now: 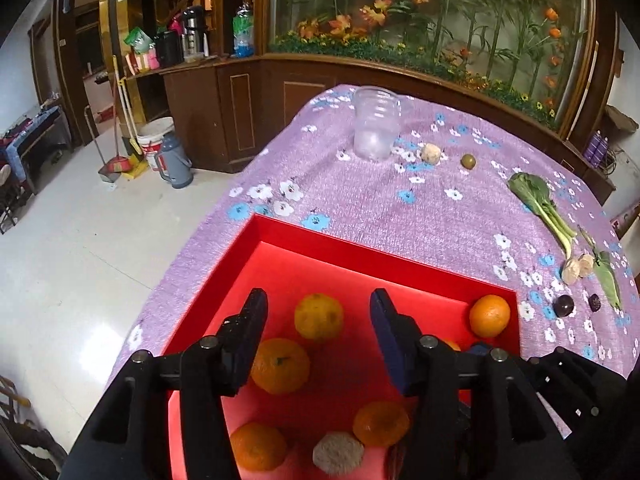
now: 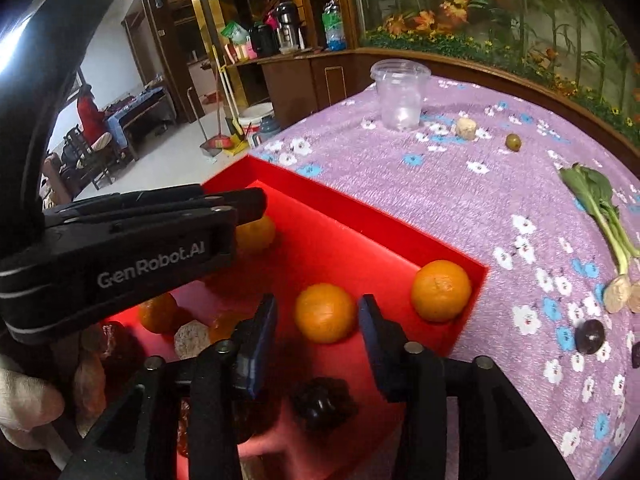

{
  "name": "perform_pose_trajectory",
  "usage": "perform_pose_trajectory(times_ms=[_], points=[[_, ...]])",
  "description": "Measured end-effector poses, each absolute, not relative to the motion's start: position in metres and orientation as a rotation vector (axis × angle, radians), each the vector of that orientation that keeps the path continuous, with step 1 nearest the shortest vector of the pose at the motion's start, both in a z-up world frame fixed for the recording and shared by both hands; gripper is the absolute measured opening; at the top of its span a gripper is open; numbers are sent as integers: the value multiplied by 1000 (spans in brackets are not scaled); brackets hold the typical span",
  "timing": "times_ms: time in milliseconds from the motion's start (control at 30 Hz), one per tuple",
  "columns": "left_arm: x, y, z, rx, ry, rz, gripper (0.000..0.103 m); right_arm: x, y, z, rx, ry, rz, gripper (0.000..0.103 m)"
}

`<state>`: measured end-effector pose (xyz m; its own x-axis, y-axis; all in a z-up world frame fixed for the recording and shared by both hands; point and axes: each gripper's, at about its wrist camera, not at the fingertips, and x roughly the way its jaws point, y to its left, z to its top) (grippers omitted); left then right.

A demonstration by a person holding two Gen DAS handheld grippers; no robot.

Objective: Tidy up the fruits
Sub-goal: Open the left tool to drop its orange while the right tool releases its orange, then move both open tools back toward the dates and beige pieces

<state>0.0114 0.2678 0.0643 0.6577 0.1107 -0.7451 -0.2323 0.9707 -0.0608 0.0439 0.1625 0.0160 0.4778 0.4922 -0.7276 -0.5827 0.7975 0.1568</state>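
A red tray (image 1: 360, 256) (image 2: 360, 216) on the purple flowered cloth holds several oranges (image 1: 319, 316) (image 2: 326, 313), a pale rough round fruit (image 1: 338, 453) (image 2: 192, 338) and a dark bumpy fruit (image 2: 322, 402). My left gripper (image 1: 318, 308) is open and empty above the tray; it also shows from the side in the right wrist view (image 2: 244, 204). My right gripper (image 2: 318, 314) is open and empty, with an orange between and beyond its fingers. One orange (image 1: 490, 316) (image 2: 441, 290) sits in the tray's far right corner.
On the cloth beyond the tray: a clear plastic cup (image 1: 375, 128) (image 2: 400, 94), a pale round fruit (image 1: 431, 155) (image 2: 465, 127), a small green fruit (image 1: 468, 161) (image 2: 513, 142), a leafy green (image 1: 540, 208) (image 2: 600, 204), pale pieces (image 1: 576, 268) and dark small fruits (image 1: 564, 305) (image 2: 590, 336). The table edge drops to the floor on the left.
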Motion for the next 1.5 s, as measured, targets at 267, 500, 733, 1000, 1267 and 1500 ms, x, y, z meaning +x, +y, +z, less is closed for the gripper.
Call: perform_pose_trajectory(times_ms=[267,500,733,1000,1267,1500], points=[[-44,241,113,-73,671,309,72,16,131,44,-39,784,614,53],[-79,209,139,22,587,313,75,-19,95,65,18,720,529,57],[-101,186,150,32,562,268,76,-48,64,84,67,662,475,61],[-120,170,157,50,546,258,76,-73,47,94,84,631,456,62],[-134,158,163,49,530,229,77,-97,37,105,82,577,452,68],[-138,153,162,40,537,207,77,-106,32,106,79,570,446,68]])
